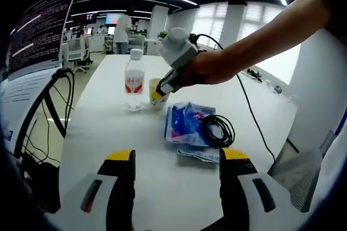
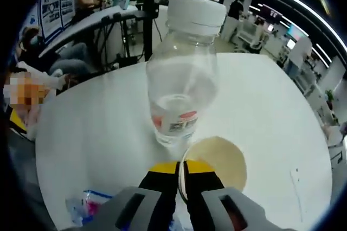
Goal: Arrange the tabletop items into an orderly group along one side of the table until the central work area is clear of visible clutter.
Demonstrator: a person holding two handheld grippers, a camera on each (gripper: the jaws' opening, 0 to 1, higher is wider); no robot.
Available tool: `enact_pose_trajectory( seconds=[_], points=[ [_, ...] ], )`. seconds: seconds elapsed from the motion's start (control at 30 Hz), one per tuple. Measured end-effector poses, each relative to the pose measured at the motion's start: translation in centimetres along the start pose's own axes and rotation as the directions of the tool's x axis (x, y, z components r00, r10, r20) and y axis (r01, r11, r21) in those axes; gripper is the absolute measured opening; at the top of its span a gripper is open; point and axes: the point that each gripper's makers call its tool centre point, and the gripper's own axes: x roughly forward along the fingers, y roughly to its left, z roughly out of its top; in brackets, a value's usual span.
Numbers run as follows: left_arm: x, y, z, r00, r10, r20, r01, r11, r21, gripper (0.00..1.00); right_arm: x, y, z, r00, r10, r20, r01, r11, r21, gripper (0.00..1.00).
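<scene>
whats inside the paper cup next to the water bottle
The right gripper view shows the paper cup holding nothing but its pale inner wall; its near rim is pinched by the right gripper, whose jaw hides a small part of the inside.

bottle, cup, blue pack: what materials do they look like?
Bottle: clear glossy plastic, since the table shows through it; white matte cap, printed label.
Cup: looks like paper, cream and matte with a thin rim, pinched by the right hand-held gripper.
Blue pack: probably soft plastic film, crinkled and shiny. The black cable on it looks rubber-coated.
</scene>
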Motion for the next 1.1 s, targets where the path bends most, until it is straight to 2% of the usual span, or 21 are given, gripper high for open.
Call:
enact_pose_trajectory(
  seconds=[0.13,0.27,0.43,0.57,0.67,0.77,0.9,0.97,1.03,1.1],
  points=[
    [-0.3,-0.1,0.2,1.000,0.006,0.003,-0.006,1.000,-0.002,0.63,0.0,-0.1,0.2,1.000,0.006,0.010,-0.006,1.000,-0.007,0.02],
    [-0.3,-0.1,0.1,1.000,0.010,0.005,-0.010,1.000,-0.005,0.63,0.1,-0.2,0.0,1.000,0.010,-0.003,-0.010,1.000,-0.025,0.14],
    [-0.3,-0.4,-0.1,1.000,0.003,-0.003,-0.003,1.000,0.006,0.63,-0.9,0.3,0.9,0.999,0.025,0.031,-0.025,1.000,-0.005,0.19],
    [-0.2,-0.8,-0.1,1.000,-0.003,-0.007,0.004,1.000,0.020,0.63,-1.9,0.7,0.9,0.999,0.032,0.039,-0.030,0.999,-0.040,0.22],
    [-0.1,-1.5,0.0,1.000,-0.003,-0.016,0.003,0.999,0.045,0.63,-2.3,0.8,1.4,0.996,0.043,0.079,-0.042,0.999,-0.014,0.24],
    [-0.4,-2.0,0.4,1.000,-0.009,-0.010,0.009,0.999,0.045,0.63,-3.7,1.2,1.4,0.996,0.039,0.086,-0.037,0.999,-0.018,0.28],
    [-0.8,-2.9,0.4,1.000,-0.009,-0.012,0.010,0.998,0.056,0.63,-4.7,1.3,1.2,0.994,0.037,0.103,-0.037,0.999,-0.004,0.28],
    [-0.9,-3.3,0.3,1.000,-0.009,-0.017,0.010,0.998,0.067,0.63,-4.7,0.9,1.0,0.992,0.028,0.120,-0.032,0.999,0.033,0.28],
    [-1.0,-3.4,0.3,1.000,-0.011,-0.018,0.012,0.997,0.071,0.63,-5.1,1.5,1.2,0.991,0.034,0.131,-0.040,0.998,0.048,0.30],
    [-1.3,-3.8,0.4,1.000,-0.011,-0.015,0.012,0.997,0.071,0.63,-5.3,1.2,0.4,0.989,0.036,0.141,-0.045,0.997,0.063,0.31]
  ],
)
